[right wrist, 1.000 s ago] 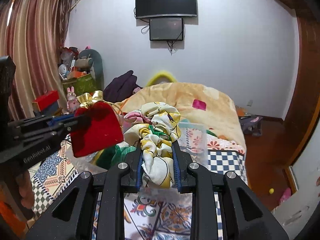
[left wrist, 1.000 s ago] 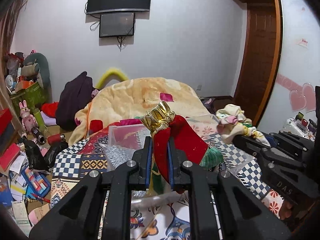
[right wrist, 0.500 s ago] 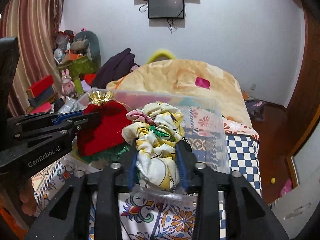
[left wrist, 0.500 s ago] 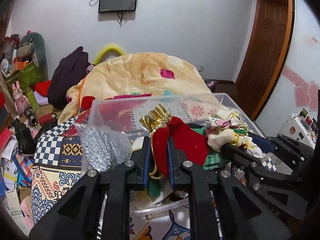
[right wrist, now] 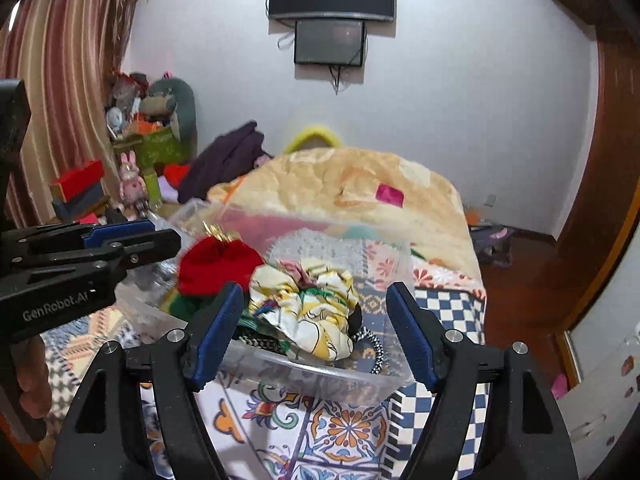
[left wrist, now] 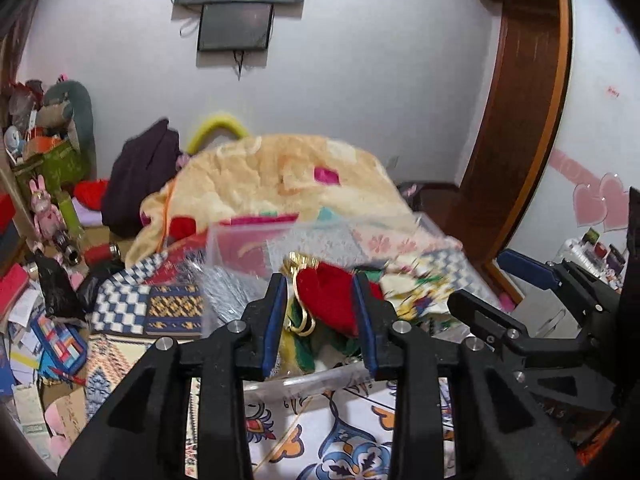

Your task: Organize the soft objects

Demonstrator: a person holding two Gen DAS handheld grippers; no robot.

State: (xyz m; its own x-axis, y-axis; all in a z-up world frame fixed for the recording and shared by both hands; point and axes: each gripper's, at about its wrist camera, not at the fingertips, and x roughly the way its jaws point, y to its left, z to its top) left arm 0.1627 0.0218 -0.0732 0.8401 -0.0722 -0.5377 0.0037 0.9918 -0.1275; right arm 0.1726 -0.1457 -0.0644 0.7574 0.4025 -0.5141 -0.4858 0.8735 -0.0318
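The left gripper is opening its jaws, and the red pouch sits loose between them. The right gripper is opening wide around the yellow flowery cloth. Both soft things lie in the clear plastic box on the patterned bed.

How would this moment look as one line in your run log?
left gripper: opening, red pouch between jaws | right gripper: opening, yellow cloth released | clear bin: holds both
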